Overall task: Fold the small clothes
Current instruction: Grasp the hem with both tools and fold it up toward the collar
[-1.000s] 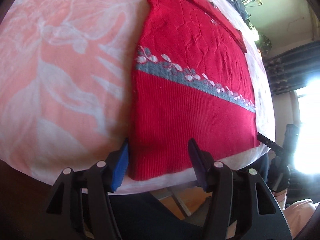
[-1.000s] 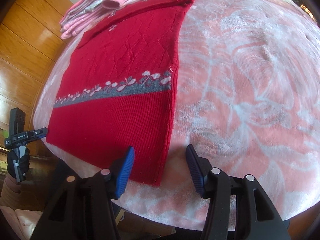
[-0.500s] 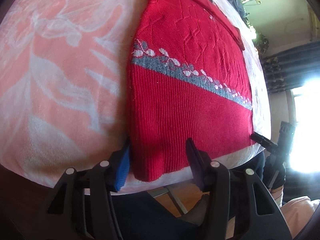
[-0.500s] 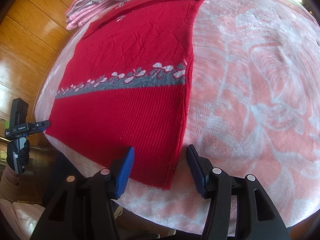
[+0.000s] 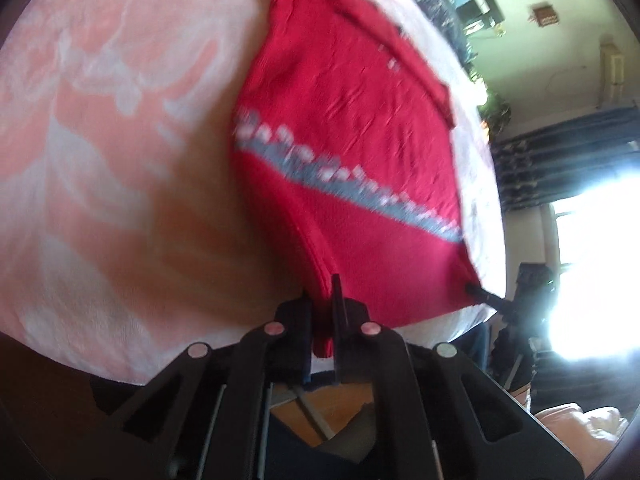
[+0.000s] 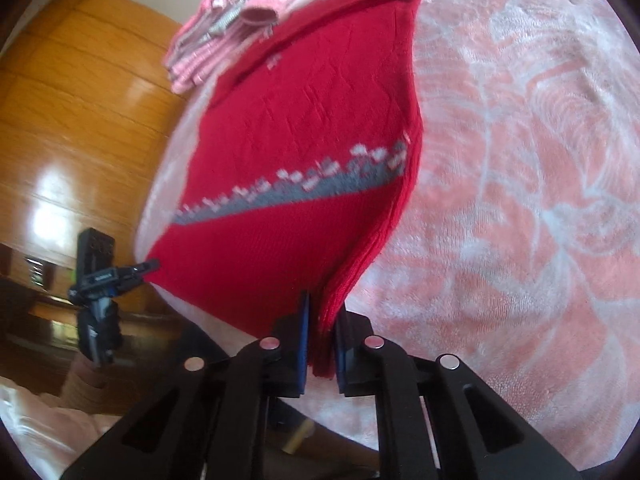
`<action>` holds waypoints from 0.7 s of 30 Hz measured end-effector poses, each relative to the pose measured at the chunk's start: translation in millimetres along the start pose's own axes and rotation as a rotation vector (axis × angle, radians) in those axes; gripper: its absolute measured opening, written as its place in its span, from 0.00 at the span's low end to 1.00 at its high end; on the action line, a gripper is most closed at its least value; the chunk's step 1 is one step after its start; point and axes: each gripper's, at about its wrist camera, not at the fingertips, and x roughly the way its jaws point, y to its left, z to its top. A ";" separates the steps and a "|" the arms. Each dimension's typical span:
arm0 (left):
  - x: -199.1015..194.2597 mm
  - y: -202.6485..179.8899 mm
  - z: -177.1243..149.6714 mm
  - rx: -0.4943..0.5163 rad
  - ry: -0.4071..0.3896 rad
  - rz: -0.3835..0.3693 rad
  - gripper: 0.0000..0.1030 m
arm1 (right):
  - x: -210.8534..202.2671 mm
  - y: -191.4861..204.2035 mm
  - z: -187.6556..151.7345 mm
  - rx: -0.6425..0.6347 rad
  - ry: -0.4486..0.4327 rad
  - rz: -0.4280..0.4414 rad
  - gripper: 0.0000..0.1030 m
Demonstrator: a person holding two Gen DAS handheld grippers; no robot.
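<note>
A red knitted sweater (image 5: 360, 152) (image 6: 304, 128) with a grey and white flower band lies on a pink and white blanket (image 5: 104, 160) (image 6: 520, 168). My left gripper (image 5: 320, 304) is shut on the hem's left corner, and the cloth bunches between its blue pads. My right gripper (image 6: 322, 320) is shut on the hem's right corner, where the knit stands up in layered folds. Both corners are raised off the blanket. In each wrist view the other gripper (image 5: 492, 300) (image 6: 116, 276) shows pinching the far corner.
A pile of pink clothes (image 6: 228, 28) lies past the sweater's collar. A wooden wall (image 6: 80, 120) stands to the left in the right wrist view. Dark curtains and a bright window (image 5: 580, 208) fill the right of the left wrist view. The blanket's near edge runs just before both grippers.
Both grippers went from open around the hem corners to shut on them. The hem has lifted off the blanket and bunched at each grip.
</note>
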 end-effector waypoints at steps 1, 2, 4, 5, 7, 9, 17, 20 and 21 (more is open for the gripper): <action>-6.8 -3.8 4.0 0.000 -0.023 -0.023 0.05 | -4.0 0.7 2.8 0.006 -0.013 0.024 0.10; -13.5 -10.8 10.6 0.006 -0.049 -0.047 0.05 | -9.5 3.1 8.3 0.012 -0.032 0.057 0.10; -19.4 -22.5 23.4 0.033 -0.074 -0.065 0.05 | -16.2 7.8 20.9 0.014 -0.061 0.090 0.09; -21.4 -27.4 28.3 0.044 -0.085 -0.067 0.05 | -18.9 9.1 28.4 0.012 -0.073 0.096 0.09; -20.2 -38.8 47.5 0.064 -0.110 -0.077 0.05 | -24.0 12.4 46.2 0.005 -0.099 0.085 0.09; -17.8 -43.6 63.9 0.078 -0.134 -0.076 0.05 | -27.5 13.3 67.9 -0.001 -0.124 0.073 0.08; 12.2 -32.8 145.8 0.054 -0.197 -0.001 0.05 | -6.1 -7.1 154.4 0.025 -0.129 0.037 0.07; 26.9 -19.4 169.4 0.027 -0.190 0.027 0.06 | 11.6 -23.0 180.7 0.062 -0.109 0.032 0.04; 32.4 -16.2 175.0 0.020 -0.187 0.038 0.06 | 17.4 -30.2 187.0 0.077 -0.104 0.029 0.04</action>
